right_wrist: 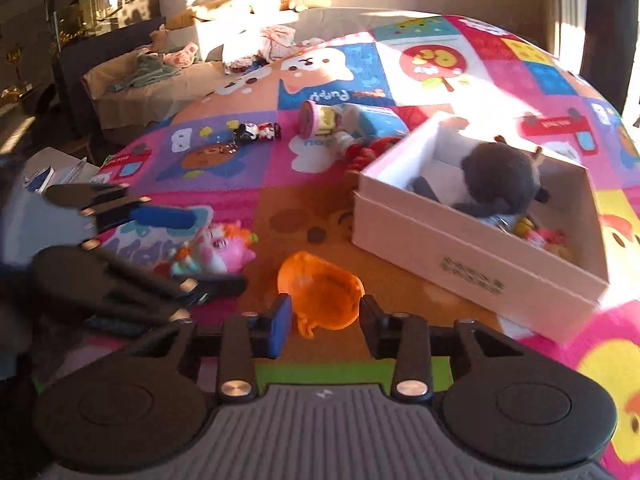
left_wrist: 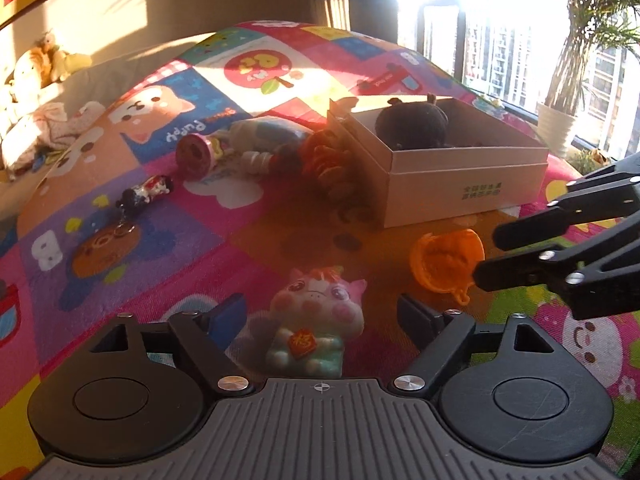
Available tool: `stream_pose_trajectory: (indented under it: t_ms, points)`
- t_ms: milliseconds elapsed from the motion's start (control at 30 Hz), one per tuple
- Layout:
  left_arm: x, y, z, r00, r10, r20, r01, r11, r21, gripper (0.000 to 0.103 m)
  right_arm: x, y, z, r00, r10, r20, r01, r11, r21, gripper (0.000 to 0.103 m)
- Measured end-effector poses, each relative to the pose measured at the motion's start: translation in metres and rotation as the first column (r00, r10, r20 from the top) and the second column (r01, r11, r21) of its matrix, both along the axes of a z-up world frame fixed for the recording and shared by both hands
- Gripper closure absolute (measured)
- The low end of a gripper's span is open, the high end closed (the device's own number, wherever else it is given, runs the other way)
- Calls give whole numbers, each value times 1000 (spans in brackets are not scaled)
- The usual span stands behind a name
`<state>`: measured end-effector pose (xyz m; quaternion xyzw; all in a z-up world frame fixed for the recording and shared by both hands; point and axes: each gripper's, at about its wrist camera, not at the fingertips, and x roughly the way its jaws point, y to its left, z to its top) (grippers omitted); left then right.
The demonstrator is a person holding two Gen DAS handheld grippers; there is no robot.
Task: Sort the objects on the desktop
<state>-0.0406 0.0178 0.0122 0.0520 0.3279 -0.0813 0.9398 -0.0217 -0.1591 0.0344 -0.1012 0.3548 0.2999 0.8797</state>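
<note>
Clamping right claw [right_wrist: 325, 322] on orange toy [right_wrist: 320, 286], left claw [left_wrist: 320, 322] wide around unheld pig [left_wrist: 316, 320]; thin rim may slip near box [right_wrist: 472, 268].

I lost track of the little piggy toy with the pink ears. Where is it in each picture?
Left wrist view: the piggy toy stands at the bottom middle, between the left gripper's open fingers.
Right wrist view: the piggy toy is at the middle left, blurred, beside the other gripper's arms.
Shared landmark: the cardboard box, with the orange toy before it.
</note>
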Motion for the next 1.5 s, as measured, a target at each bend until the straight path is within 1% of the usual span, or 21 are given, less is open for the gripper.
stream_pose_trajectory:
  t_ms: [67, 100, 133, 167, 200, 233, 367, 467, 533, 633, 667, 733, 933, 967, 1000, 1100, 1167, 1233, 1267, 1367, 1500]
  points:
    - [2, -4, -3, 1000, -5, -8, 5, 1000, 11, 20, -7, -9, -1, 1000, -6, 0, 6, 1000, -11, 66]
    - [1, -5, -4, 1000, -6, -10, 6, 1000, 15, 20, -10, -13, -1, 1000, -10, 6, 10, 1000, -18, 63]
    - [1, -5, -5, 1000, -5, -13, 5, 1000, 16, 20, -13, -16, -2, 1000, -21, 20, 21, 999, -28, 57]
    - [1, -4, -5, 1000, -2, -16, 2, 1000, 15, 20, -15, -17, -3, 999, -30, 35, 31, 999, -32, 43]
    - [0, -4, -5, 1000, 2, -19, -2, 1000, 14, 20, -17, -19, -3, 998, -34, 52, 35, 999, -23, 34]
    - [0, -3, -5, 1000, 6, -21, -6, 1000, 13, 20, -17, -19, -2, 998, -31, 63, 32, 999, -10, 32]
    - [-6, 6, -4, 999, 28, -28, -28, 1000, 8, 19, -5, -5, -5, 997, -22, 74, 21, 1000, 14, 32]
    - [-11, 17, -5, 998, 59, -35, -59, 998, -2, 15, 13, 9, -13, 998, -43, 38, 42, 999, 33, 32]
    - [-15, 23, -4, 997, 68, -39, -68, 998, -10, 13, 22, 19, -20, 999, -44, 12, 44, 998, 34, 30]
    - [-20, 30, -4, 997, 69, -41, -70, 997, -23, 10, 30, 31, -28, 999, -50, 11, 50, 998, 25, 28]
    - [-20, 31, -3, 997, 67, -41, -68, 997, -28, 10, 30, 33, -30, 998, -53, 16, 53, 998, 19, 29]
    - [-21, 30, -3, 998, 56, -39, -58, 997, -41, 9, 31, 36, -32, 999, -51, 19, 51, 999, -3, 44]
    - [-10, 17, -6, 999, 35, -27, -36, 998, -42, 11, 15, 28, -25, 1000, -1, 30, 2, 999, -35, 44]
    - [-8, 14, -6, 999, 23, -28, -25, 998, -50, 11, 11, 24, -22, 999, -13, 35, 15, 999, -46, 44]
    - [-7, 11, -6, 999, 22, -25, -23, 999, -50, 15, 9, 19, -21, 999, -22, 37, 24, 998, -55, 44]
    - [-3, 1, -7, 1000, 26, -14, -26, 1000, -5, 24, 5, -3, -14, 999, -24, -21, 23, 1000, -17, 44]
    - [-3, -2, -8, 1000, 21, -18, -21, 1000, 7, 30, -2, -16, -9, 999, -29, -24, 29, 1000, -12, 44]
    - [-4, -4, -9, 1000, 20, -18, -20, 999, 29, 39, -10, -27, -4, 999, -29, -15, 29, 1000, -6, 44]
    - [-5, -5, -8, 1000, 25, -15, -24, 999, 38, 48, -14, -34, -1, 1000, -30, -8, 30, 1000, 0, 44]
    - [-12, -6, 1, 1000, 15, -10, -15, 999, 29, 50, -26, -51, 10, 999, -41, 27, 41, 999, 17, 44]
    - [-29, -12, 33, 997, -38, 60, 38, 999, 2, 50, -41, -74, 35, 991, -70, 114, 65, 997, 52, 44]
